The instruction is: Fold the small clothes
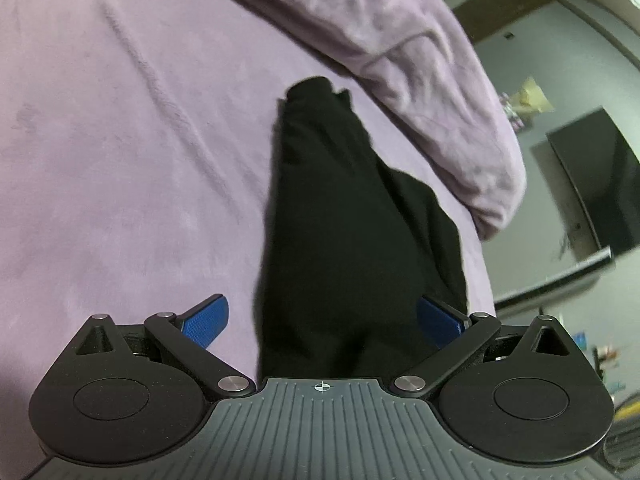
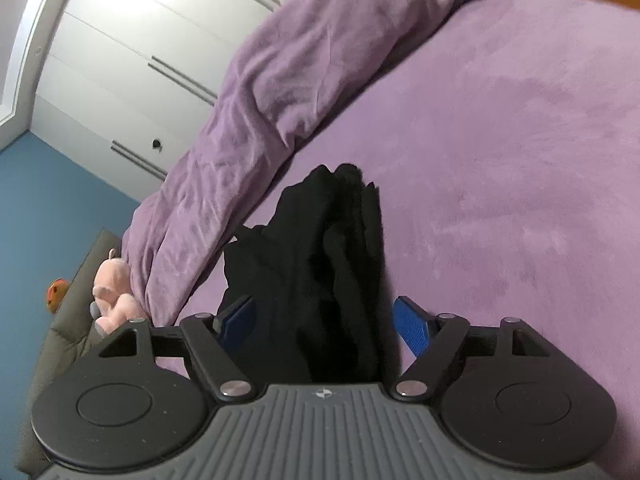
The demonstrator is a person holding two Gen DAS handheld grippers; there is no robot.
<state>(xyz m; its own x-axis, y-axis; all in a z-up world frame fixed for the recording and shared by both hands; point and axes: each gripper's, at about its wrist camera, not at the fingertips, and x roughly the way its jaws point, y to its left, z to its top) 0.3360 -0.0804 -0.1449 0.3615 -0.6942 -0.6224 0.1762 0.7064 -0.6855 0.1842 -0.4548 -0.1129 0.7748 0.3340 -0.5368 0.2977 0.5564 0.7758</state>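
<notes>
A small black garment [image 1: 336,232] lies bunched lengthwise on the purple bed cover [image 1: 120,160]. In the left wrist view its near end fills the gap between my left gripper's [image 1: 322,320] blue pads [image 1: 206,322], which stand wide apart and do not pinch it. In the right wrist view the same black garment [image 2: 320,264] runs between my right gripper's [image 2: 322,324] blue pads [image 2: 412,328], also spread apart around the cloth. Neither gripper appears in the other's view.
A rumpled purple duvet [image 1: 420,80] is heaped along the far side of the bed [image 2: 500,140]. Beyond it are white wardrobe doors [image 2: 140,40], a pink plush toy [image 2: 114,296] on a grey seat, and a dark screen [image 1: 600,184].
</notes>
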